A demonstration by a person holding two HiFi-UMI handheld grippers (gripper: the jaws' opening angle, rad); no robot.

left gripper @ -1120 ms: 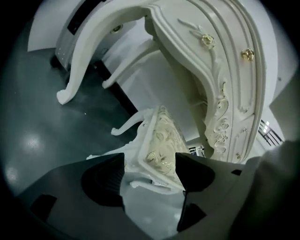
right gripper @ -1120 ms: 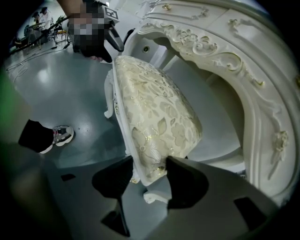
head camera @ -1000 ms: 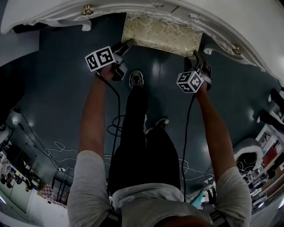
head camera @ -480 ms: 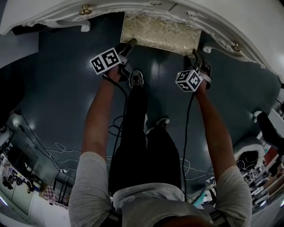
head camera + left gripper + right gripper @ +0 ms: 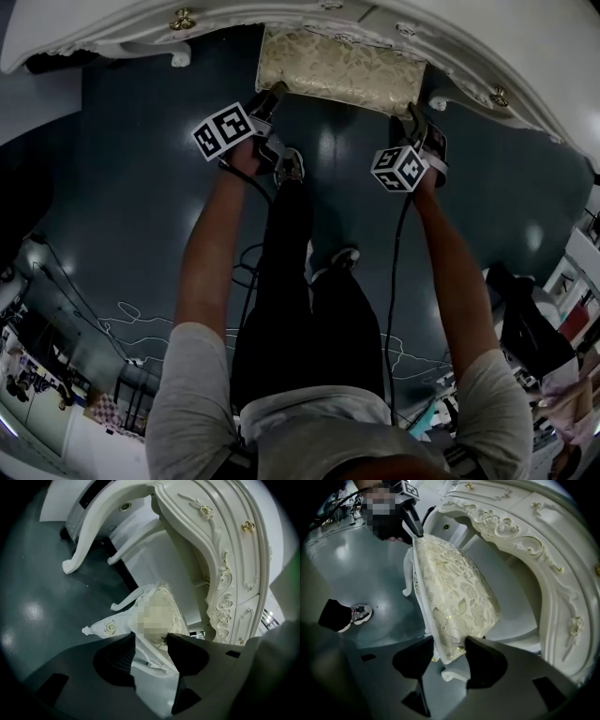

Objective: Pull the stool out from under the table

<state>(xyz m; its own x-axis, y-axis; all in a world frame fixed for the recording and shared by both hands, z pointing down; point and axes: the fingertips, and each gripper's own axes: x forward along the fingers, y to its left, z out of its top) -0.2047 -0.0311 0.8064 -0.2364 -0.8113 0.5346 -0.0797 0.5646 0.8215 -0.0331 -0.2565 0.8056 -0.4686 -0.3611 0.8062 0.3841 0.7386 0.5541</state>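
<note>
Our left gripper (image 5: 152, 641) has just been closing onto the left corner of the stool (image 5: 337, 70) and now pinches it; our right gripper (image 5: 450, 645) clamps the right corner. The stool sits partly under the table (image 5: 525, 47)

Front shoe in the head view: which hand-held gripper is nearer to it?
Left. The left hand-held gripper, whose jaws have just been closing on the stool's left corner, is close by the shoe; the right hand-held gripper holds the stool's right corner, farther off.
</note>
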